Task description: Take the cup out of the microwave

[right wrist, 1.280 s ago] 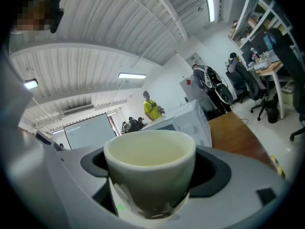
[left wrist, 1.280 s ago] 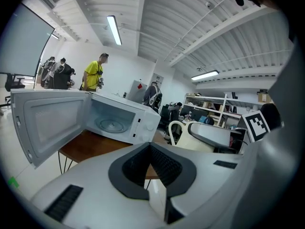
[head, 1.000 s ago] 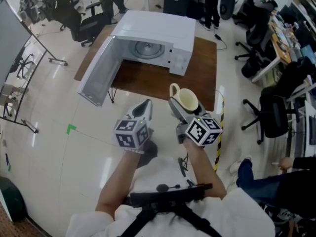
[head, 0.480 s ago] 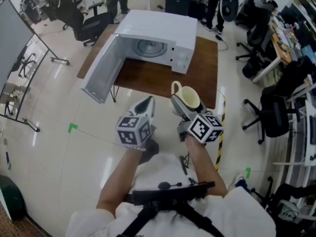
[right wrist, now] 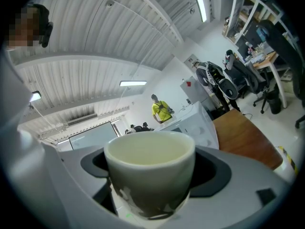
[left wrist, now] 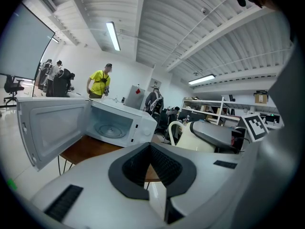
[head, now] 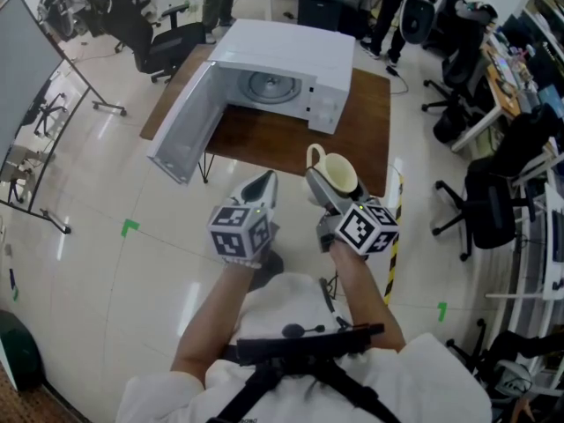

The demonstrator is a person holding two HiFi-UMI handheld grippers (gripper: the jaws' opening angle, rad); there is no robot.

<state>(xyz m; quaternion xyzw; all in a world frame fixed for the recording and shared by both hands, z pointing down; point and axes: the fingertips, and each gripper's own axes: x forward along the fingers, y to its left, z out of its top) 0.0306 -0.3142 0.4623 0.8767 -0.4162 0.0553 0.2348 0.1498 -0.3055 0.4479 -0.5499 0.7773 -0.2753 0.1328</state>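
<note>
Our left gripper is empty, its jaws pressed together. Our right gripper stands wide, clamping the cream cup by its body, in the air at the table's near edge, outside the open microwave. The cup is upright, mouth up, handle toward the microwave.

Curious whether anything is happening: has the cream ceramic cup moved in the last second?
No. The cream ceramic cup, held in the right gripper, keeps its spot at the brown wooden table's front edge in the head view.
</note>
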